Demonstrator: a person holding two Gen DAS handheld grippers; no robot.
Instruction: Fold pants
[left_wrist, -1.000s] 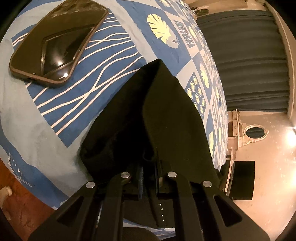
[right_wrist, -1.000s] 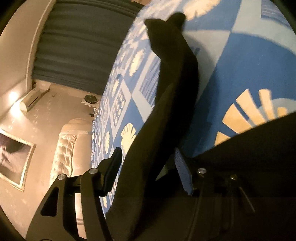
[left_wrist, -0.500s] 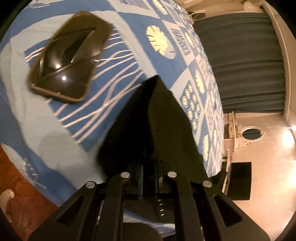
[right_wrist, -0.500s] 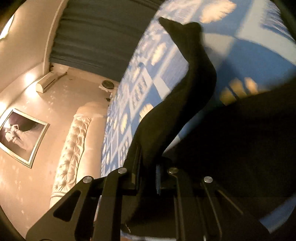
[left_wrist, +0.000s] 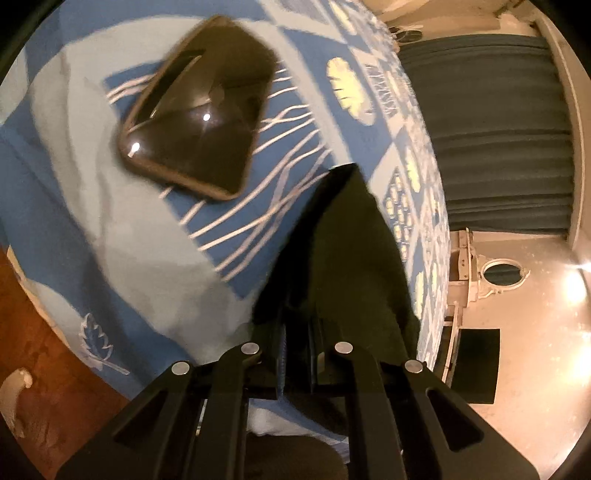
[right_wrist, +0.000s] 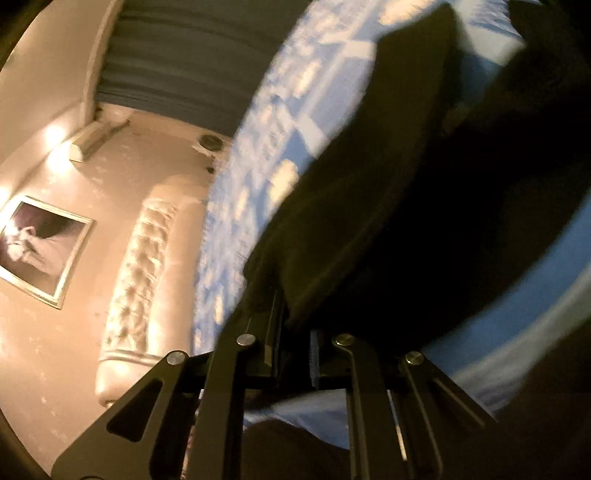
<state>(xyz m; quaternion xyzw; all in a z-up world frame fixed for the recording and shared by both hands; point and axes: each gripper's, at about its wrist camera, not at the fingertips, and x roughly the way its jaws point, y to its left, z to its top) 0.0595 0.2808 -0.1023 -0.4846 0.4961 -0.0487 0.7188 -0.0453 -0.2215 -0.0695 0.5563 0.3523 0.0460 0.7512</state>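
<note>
The black pants (left_wrist: 347, 258) lie on a bed with a blue and white patterned cover (left_wrist: 110, 240). My left gripper (left_wrist: 297, 354) is shut on an edge of the pants near the bed's side and holds it lifted, the cloth stretching away as a dark ridge. My right gripper (right_wrist: 295, 350) is shut on another part of the pants (right_wrist: 388, 221), which rises as a wide dark fold over the cover (right_wrist: 258, 147). The view is blurred by motion.
A dark phone (left_wrist: 199, 110) lies on the cover, left of the pants. Wooden floor (left_wrist: 44, 387) shows below the bed's edge. A tufted headboard (right_wrist: 144, 277), dark curtains (left_wrist: 498, 129) and a framed picture (right_wrist: 33, 247) stand around the bed.
The right gripper closed on the pants and lifted them. Both grippers have risen and pulled back, so the cloth stretches and the phone looks farther off.
</note>
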